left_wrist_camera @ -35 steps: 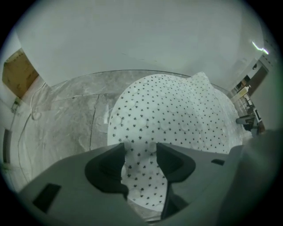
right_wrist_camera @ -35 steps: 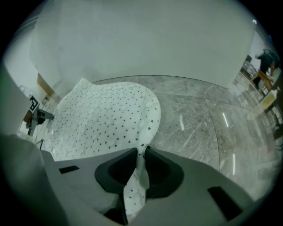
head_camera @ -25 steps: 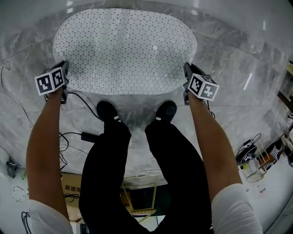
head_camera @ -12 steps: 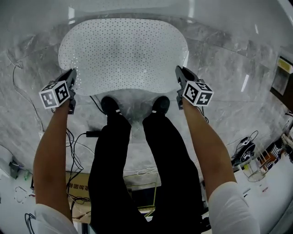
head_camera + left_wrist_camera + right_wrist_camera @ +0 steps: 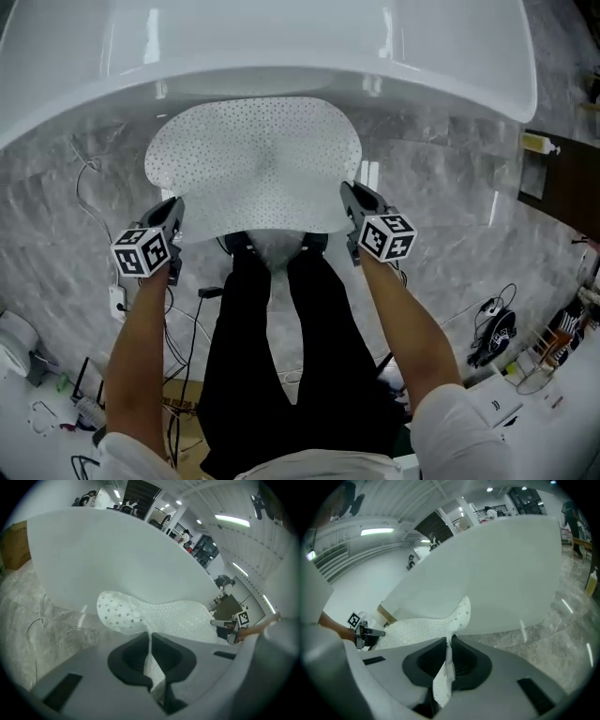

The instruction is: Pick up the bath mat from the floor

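Observation:
The white bath mat [image 5: 251,164], dotted with small holes, hangs stretched between my two grippers above the marble floor. My left gripper [image 5: 174,217] is shut on the mat's near-left edge, and my right gripper [image 5: 349,202] is shut on its near-right edge. In the left gripper view the mat [image 5: 164,616] runs out from between the closed jaws toward the other gripper [image 5: 228,627]. The right gripper view shows the mat [image 5: 423,626] pinched the same way, a strip hanging below the jaws. The mat's near edge hides the person's feet.
A white bathtub [image 5: 281,47] stands just beyond the mat. Grey marble floor [image 5: 450,216] lies around it. Cables [image 5: 192,309] trail on the floor at the left beside the person's black trouser legs [image 5: 272,356]. Small clutter [image 5: 525,352] sits at the right edge.
Both grippers have risen with the mat's near edge and drawn closer together. The mat has come off the floor and now covers the shoes. The view has tipped up to show the bathtub.

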### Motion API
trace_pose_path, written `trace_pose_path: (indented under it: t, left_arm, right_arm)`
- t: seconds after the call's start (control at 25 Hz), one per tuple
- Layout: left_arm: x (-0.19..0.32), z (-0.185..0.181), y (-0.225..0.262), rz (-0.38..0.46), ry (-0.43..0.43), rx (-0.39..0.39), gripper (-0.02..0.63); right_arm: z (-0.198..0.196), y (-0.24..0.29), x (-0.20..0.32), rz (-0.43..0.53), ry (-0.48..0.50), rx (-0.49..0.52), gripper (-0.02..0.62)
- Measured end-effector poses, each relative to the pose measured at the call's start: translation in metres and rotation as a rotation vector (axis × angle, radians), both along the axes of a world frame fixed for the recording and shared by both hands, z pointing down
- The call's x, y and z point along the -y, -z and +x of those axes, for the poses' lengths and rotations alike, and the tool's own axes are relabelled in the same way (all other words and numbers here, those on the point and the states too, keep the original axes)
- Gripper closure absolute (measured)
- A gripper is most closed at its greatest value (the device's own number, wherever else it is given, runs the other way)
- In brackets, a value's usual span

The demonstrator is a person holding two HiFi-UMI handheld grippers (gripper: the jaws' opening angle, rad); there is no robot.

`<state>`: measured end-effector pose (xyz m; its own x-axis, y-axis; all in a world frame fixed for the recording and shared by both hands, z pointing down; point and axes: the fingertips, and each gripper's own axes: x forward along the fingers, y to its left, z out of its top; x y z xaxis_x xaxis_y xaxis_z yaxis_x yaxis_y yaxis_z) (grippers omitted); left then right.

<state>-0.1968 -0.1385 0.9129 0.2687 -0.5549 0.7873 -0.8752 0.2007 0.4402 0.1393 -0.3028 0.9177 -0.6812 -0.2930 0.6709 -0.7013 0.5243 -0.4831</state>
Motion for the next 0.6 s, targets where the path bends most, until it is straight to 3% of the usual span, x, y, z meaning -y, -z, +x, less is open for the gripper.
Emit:
trace_pose_path:
  t: [0.24,0.6]
  left_arm:
    - [-0.005,0.01,0.188,0.151,-0.031,0.026,0.58]
    - [-0.026,0.027,0.468,0.483,-0.046,0.102,0.58]
  right_arm:
    - [0.014,0.189,-0.003,0.116,0.048,0.076,0.546]
    - [0.038,0.5,-0.004,0.459,0.023,0.288,0.546]
